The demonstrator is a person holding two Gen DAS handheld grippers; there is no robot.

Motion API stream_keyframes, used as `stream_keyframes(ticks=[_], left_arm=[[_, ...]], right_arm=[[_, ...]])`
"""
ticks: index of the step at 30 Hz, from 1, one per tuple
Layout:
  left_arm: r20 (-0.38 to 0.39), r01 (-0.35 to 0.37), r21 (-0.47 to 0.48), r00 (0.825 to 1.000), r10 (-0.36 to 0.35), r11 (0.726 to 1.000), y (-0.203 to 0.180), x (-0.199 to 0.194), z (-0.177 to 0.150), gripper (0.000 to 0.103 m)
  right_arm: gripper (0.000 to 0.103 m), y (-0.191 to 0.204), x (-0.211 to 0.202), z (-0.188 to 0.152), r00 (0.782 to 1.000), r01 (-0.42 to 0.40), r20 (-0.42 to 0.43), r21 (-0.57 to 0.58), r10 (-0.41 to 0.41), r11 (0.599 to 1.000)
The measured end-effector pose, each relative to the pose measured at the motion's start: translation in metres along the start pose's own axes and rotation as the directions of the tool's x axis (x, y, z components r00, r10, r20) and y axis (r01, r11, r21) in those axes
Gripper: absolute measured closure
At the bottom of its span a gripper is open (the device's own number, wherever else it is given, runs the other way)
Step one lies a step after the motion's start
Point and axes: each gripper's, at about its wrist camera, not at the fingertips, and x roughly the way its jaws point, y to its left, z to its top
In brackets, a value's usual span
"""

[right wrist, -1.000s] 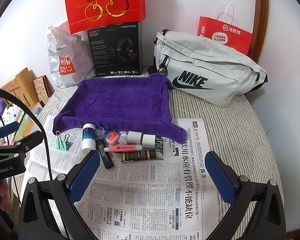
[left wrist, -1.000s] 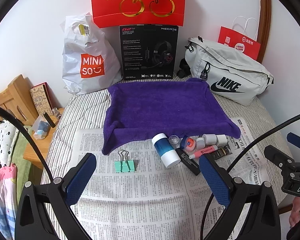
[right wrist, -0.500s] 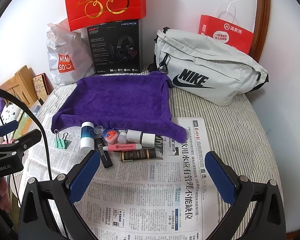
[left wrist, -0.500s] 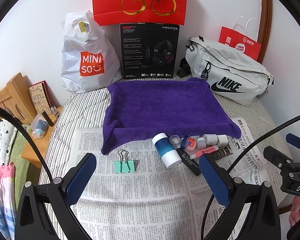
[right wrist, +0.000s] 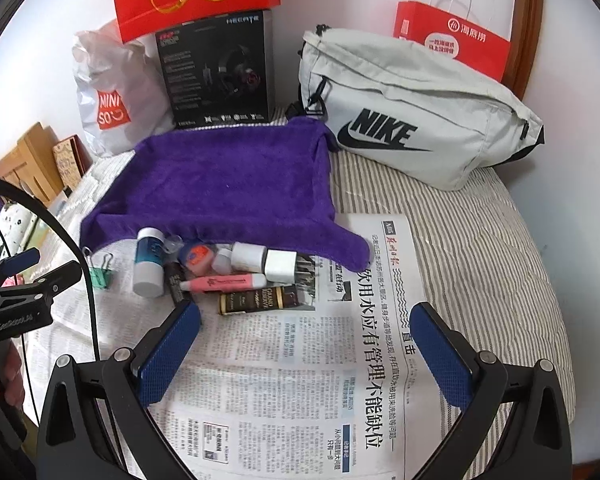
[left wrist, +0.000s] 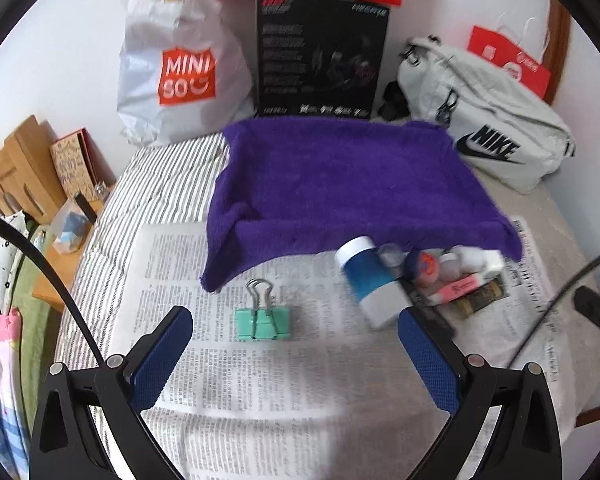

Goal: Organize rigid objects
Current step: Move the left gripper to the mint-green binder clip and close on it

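The left gripper (left wrist: 292,354) is hanging wide and empty — the green binder clip (left wrist: 263,320) is lying at frame centre on the newspaper (left wrist: 260,392). Squaring up on the clip's body before squeezing looks wisest. The right gripper (right wrist: 304,350) is waiting wide too.

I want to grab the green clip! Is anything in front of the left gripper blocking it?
Nothing visible is. The green binder clip lies alone on the newspaper, straight ahead of the open left gripper. The blue-and-white bottle lies off to the right, apart from it.
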Motion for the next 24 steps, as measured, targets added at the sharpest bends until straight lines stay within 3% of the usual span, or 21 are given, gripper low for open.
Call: stream_keyframes(ticks=[6, 15, 20, 22, 24], left_arm=[[-0.04, -0.016, -0.006, 0.999, 0.015, 1.0, 0.018, 0.035, -0.009, 0.001], [-0.073, 0.025, -0.074, 0.997, -0.031, 0.997, 0.032, 0.067, -0.017, 0.011], [-0.056, -0.003, -0.044, 0.998, 0.0, 0.999, 0.028, 0.073, -0.022, 0.024], [-0.042, -0.019, -0.032, 0.999, 0.017, 0.999, 0.027, 0.072, -0.023, 0.036], [-0.03, -0.016, -0.027, 0.999, 0.015, 1.0, 0.027, 0.072, -0.024, 0.041]], right_arm=[[0.0, 0.0, 0.016, -0.007, 0.999, 0.006, -0.034, -0.012, -0.006, 1.0], [0.0, 0.002, 0.043, -0.012, 0.995, 0.02, -0.097, -0.024, -0.022, 1.0], [0.0, 0.003, 0.05, -0.013, 0.994, 0.018, -0.107, -0.036, -0.021, 0.999], [0.0, 0.003, 0.053, -0.013, 0.993, 0.019, -0.113, -0.039, -0.023, 0.999], [0.0, 0.001, 0.056, -0.014, 0.993, 0.017, -0.117, -0.04, -0.022, 0.999]])
